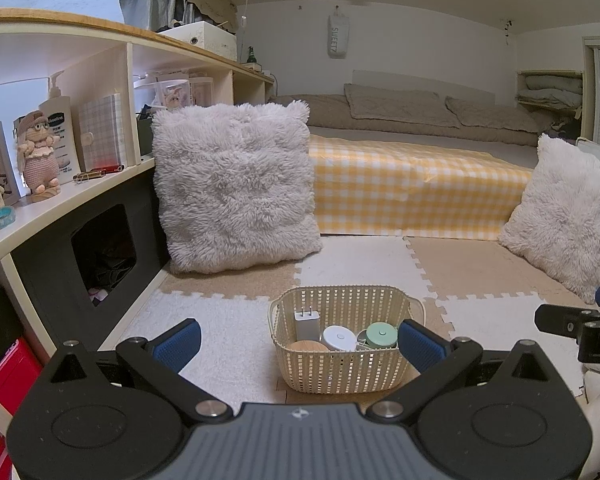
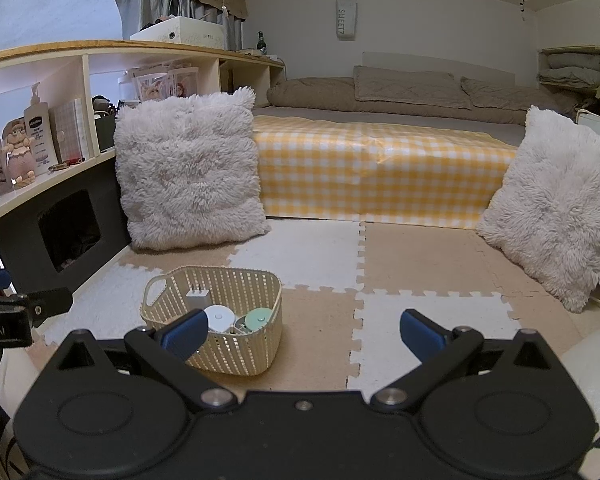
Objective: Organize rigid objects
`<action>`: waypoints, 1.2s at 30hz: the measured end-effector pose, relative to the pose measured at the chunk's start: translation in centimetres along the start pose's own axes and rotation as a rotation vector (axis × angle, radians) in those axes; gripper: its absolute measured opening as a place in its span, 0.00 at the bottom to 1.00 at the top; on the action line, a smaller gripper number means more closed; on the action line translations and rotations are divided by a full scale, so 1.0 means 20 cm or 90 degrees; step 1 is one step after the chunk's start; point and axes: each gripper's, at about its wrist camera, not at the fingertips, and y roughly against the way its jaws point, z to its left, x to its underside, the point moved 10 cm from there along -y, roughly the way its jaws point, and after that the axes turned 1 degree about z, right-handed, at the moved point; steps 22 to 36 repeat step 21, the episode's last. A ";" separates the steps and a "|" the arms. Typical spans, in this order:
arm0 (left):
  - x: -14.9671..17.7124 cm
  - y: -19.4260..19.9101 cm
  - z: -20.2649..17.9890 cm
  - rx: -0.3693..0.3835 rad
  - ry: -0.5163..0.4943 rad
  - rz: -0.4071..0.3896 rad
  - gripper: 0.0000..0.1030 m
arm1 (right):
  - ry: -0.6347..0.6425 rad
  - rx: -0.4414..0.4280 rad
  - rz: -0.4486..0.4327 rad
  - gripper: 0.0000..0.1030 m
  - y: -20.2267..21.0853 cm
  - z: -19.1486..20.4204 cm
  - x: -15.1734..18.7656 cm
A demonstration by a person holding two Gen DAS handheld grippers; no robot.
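A cream woven basket [image 1: 340,376] stands on the foam floor mat. It holds a white plug adapter [image 1: 306,322], a white round case [image 1: 339,337], a green round case [image 1: 381,335] and a wooden disc [image 1: 309,347]. My left gripper [image 1: 298,344] is open and empty, its blue pads either side of the basket's near end. In the right wrist view the basket [image 2: 236,356] sits ahead on the left, with the adapter [image 2: 198,298], white case [image 2: 219,317] and green case [image 2: 258,317] inside. My right gripper [image 2: 302,332] is open and empty above the mat.
Two fluffy white cushions [image 1: 232,188] [image 1: 568,216] lean at the sides. A bed with a yellow checked cover [image 1: 412,188] lies behind. A shelf unit [image 1: 60,204] on the left carries a lotion bottle [image 1: 60,128], a doll [image 1: 38,152] and pens [image 1: 98,172].
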 end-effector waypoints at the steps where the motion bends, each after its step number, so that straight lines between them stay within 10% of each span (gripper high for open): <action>1: 0.00 0.00 0.00 0.000 0.000 0.000 1.00 | 0.000 0.000 0.000 1.00 0.00 0.00 0.00; 36: 0.00 0.00 0.01 -0.001 0.001 0.000 1.00 | 0.001 0.000 0.000 1.00 0.00 0.00 0.00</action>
